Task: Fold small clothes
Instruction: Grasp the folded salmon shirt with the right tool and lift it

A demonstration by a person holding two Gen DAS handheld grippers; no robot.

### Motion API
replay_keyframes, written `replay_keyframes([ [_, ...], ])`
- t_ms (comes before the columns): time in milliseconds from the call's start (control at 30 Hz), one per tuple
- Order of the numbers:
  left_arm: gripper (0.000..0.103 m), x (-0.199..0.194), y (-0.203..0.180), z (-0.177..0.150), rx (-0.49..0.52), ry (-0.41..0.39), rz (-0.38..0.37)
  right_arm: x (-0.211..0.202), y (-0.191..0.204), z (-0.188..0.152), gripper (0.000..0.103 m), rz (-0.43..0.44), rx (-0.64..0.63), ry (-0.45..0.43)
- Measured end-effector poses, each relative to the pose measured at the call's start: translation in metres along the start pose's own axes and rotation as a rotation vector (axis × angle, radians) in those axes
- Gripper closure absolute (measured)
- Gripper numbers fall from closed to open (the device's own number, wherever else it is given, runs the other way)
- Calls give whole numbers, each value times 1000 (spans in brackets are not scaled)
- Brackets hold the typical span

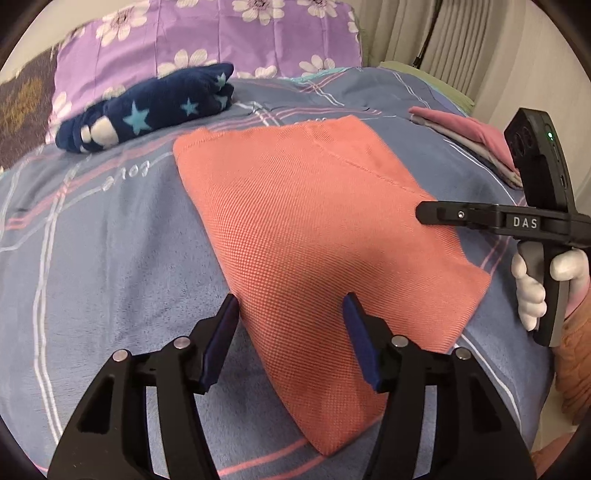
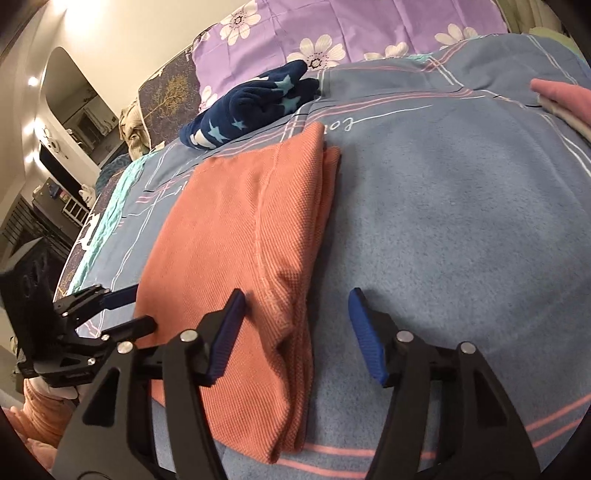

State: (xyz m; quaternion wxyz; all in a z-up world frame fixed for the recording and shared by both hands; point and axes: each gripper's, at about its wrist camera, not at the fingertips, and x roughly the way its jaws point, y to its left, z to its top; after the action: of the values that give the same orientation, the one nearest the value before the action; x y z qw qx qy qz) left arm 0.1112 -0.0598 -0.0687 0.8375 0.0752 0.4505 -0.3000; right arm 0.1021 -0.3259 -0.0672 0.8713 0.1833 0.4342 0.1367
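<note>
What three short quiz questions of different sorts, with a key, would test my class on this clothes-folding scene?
1. True or false: the orange garment lies crumpled in a heap on the blanket.
2. Which item sits nearest the purple flowered pillow? A) navy star-patterned cloth B) pink folded stack C) orange garment
3. Fill in: the left tool and the right tool both have their jaws ____, gripping nothing.

Key: 1 false, it lies folded flat; 2 A; 3 open.
</note>
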Motion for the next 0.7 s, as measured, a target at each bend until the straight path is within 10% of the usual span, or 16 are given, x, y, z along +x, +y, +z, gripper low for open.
replay_keyframes([
  [500, 34, 49, 57, 41, -250, 59, -321, 48, 4, 41, 42, 91, -30, 79],
  [700, 74, 54, 57, 57, -239, 20, -272, 60, -5, 56, 75, 150, 46, 85],
])
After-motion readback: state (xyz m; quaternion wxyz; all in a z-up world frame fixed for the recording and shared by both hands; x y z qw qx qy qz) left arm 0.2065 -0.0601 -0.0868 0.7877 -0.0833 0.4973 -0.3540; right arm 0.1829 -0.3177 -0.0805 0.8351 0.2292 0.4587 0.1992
